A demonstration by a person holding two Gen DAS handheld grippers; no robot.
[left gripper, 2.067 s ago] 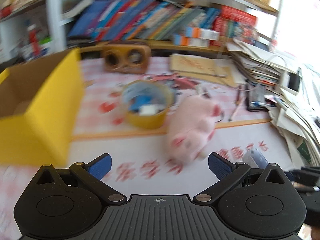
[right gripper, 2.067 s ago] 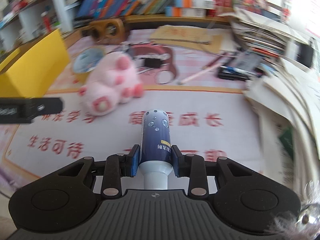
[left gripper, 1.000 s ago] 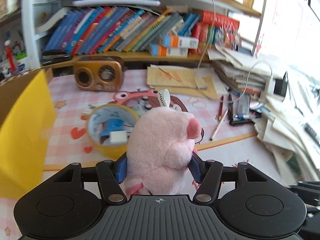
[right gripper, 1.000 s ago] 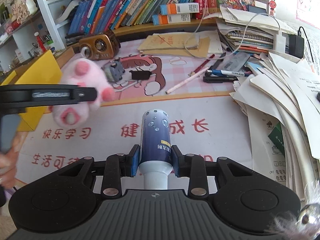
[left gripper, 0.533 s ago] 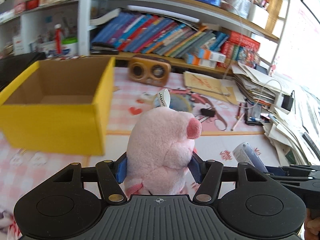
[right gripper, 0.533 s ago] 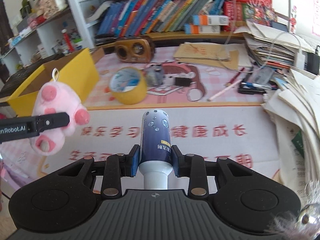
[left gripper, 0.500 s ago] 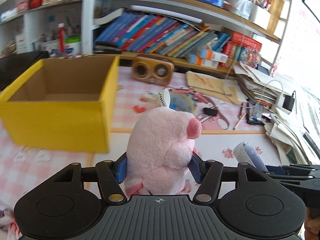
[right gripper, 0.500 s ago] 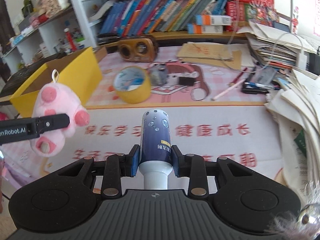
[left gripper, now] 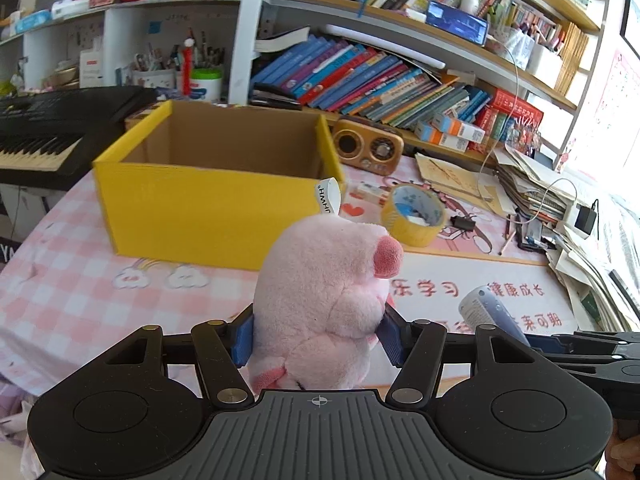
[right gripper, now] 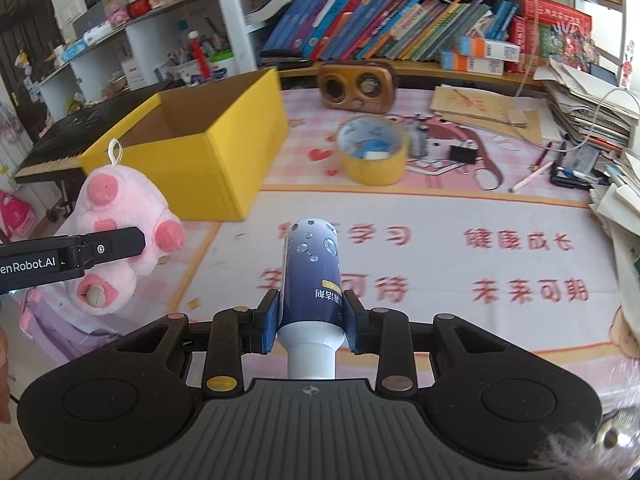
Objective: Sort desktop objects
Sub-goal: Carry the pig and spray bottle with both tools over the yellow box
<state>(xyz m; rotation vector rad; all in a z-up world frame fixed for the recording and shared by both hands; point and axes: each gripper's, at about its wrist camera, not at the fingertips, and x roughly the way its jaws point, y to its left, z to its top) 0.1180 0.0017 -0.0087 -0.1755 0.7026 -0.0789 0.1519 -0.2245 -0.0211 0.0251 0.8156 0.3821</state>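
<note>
Both grippers have carried toward the yellow box [left gripper: 208, 204]: left gripper [left gripper: 318, 340] clamps the pink plush [left gripper: 324, 300], right gripper [right gripper: 310, 326] clamps the blue tube [right gripper: 312, 272]; next, position over the opening and release.

Place: a home study corner, likely a child's desk
Shelves: bookshelves [left gripper: 400, 68] packed with leaning books, toys and pen pots
Desk cover: pink checked tablecloth [left gripper: 80, 280] with cartoon prints and a mat with Chinese characters
Beside the desk: an electronic keyboard [left gripper: 52, 132]
Clutter: stacked papers [right gripper: 588, 100], pencils, a retro radio [right gripper: 356, 84], a tape roll [right gripper: 372, 148]
</note>
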